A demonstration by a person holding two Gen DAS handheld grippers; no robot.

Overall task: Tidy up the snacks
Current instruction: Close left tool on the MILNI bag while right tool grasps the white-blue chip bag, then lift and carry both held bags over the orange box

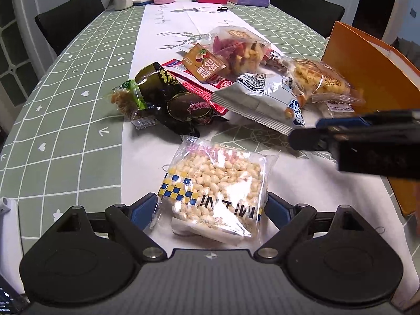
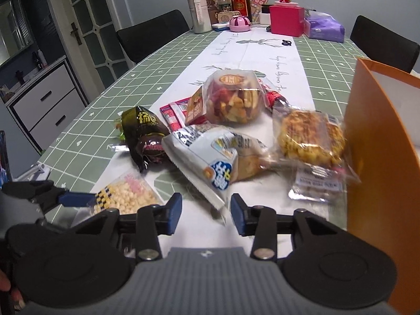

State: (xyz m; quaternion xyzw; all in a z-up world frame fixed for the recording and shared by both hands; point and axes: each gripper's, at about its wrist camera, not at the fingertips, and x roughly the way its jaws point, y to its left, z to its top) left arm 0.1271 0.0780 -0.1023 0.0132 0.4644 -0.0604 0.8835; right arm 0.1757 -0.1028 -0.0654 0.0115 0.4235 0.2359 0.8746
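Left gripper (image 1: 211,211): the blue fingers (image 1: 143,211) stand either side of a clear puffed-rice pack (image 1: 214,187) with a blue-and-yellow checker band; both pads touch the wrapper's edges, so it is gripped across its near end. The pack's far end rests on the white runner (image 1: 157,52) of the counter (image 1: 65,105).

Right gripper (image 2: 206,214): fingers (image 2: 174,214) part-way apart, nothing between the pads. Just beyond the gap lies the serrated corner of a white-and-blue snack bag (image 2: 207,157), not touched by either pad. From the left wrist view this gripper enters from the right, its tips near that same bag.

Beyond the fingers, the snack pile on the runner:
- Left of the white bag: a dark green-black packet (image 1: 168,99) with yellow lettering, and a small green-topped packet (image 1: 126,99) at the pile's left edge.
- Behind these: red-and-white sachets (image 1: 194,81) and a small orange-brown pack (image 1: 203,64) lying on them.
- Further back: a clear bag of mixed dried fruit chips (image 2: 233,99).
- Right of the white bag: a wrapped round golden crispy cake (image 2: 311,137), with a small clear labelled packet (image 2: 319,183) in front of it.

Right of the pile, just beside the cake: an upright orange paper bag (image 2: 378,157), open at the top.

Far end of the counter: a white bottle (image 2: 198,10), a dark glass bottle (image 2: 240,0), a pink round container (image 2: 239,23), a magenta box (image 2: 286,19), a purple tissue pack (image 2: 325,27). Black chairs (image 2: 152,34) flank both sides.
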